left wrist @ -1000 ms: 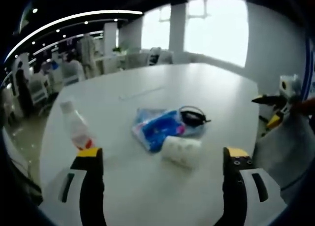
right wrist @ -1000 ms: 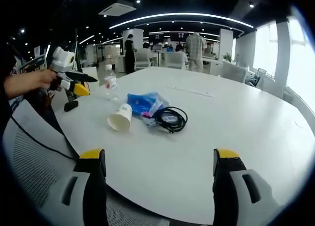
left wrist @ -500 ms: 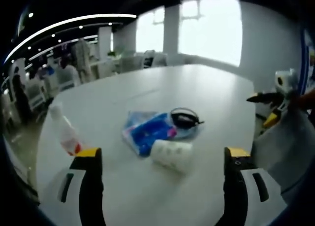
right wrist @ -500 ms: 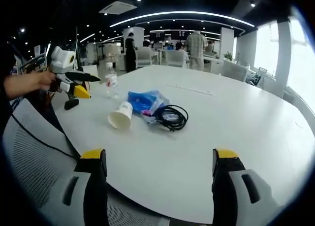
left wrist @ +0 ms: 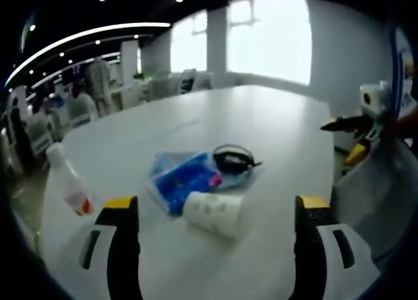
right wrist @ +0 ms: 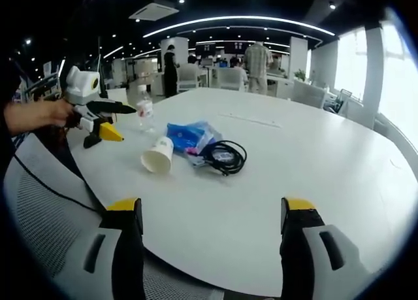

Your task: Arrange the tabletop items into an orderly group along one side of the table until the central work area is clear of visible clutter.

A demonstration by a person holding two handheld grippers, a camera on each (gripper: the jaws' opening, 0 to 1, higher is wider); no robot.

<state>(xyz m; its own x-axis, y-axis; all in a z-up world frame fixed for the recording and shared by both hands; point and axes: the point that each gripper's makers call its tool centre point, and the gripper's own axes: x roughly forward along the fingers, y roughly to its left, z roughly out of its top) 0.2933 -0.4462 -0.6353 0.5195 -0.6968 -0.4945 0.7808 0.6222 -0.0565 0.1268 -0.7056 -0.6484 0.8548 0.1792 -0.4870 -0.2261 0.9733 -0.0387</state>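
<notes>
Left gripper (right wrist: 108, 120) advanced over table (right wrist: 313, 163) edge; centre cluttered.

White table (right wrist: 313, 163) smooth, slightly glossy (window glare on it). Paper cup (right wrist: 159, 155) matt white. Blue packet (right wrist: 188, 135) shiny plastic film. Black cable (right wrist: 226, 157) smooth rubbery coil. Bottle (left wrist: 67, 183) clear plastic. Chair back (right wrist: 46, 215) grey mesh cloth. Both grippers' jaws matt black plastic, yellow tips.

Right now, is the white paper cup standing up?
No, the white paper cup lies on its side on the white round table, beside the blue plastic packet.
</notes>
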